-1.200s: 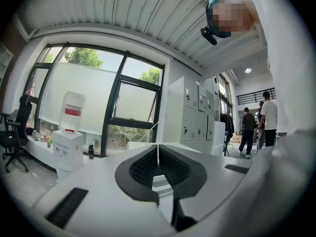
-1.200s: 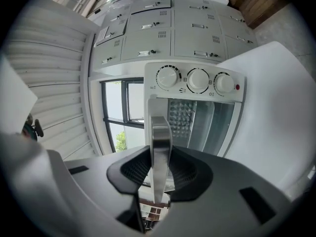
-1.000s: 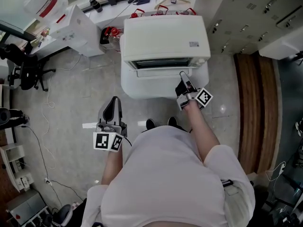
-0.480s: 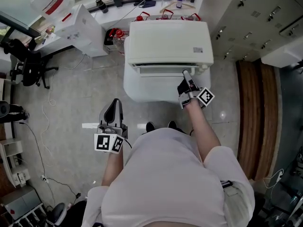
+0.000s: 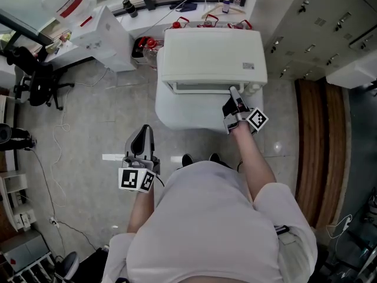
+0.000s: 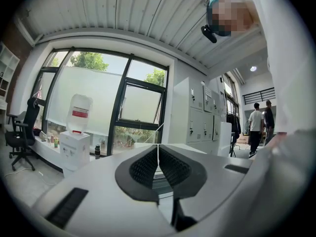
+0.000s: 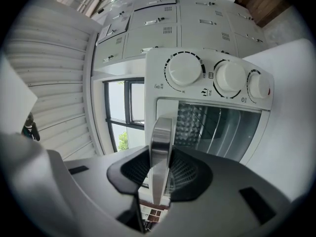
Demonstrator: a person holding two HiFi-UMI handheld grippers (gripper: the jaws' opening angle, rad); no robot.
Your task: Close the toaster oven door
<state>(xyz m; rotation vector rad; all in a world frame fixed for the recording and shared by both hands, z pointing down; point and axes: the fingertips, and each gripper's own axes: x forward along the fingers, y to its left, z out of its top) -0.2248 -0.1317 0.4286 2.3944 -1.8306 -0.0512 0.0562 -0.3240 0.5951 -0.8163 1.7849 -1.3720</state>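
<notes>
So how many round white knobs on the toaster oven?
3, in a row on the white toaster oven's panel beside its glass door; across the right gripper view: left knob, middle knob, right knob.

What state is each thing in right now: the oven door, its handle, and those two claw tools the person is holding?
toaster oven door: upright against the oven front, shut or very nearly so; a last gap cannot be ruled out.
door handle: clamped between the right gripper's jaws.
right gripper: shut on the door handle.
left gripper: jaws together, nothing between them, held low away from the oven.
</notes>
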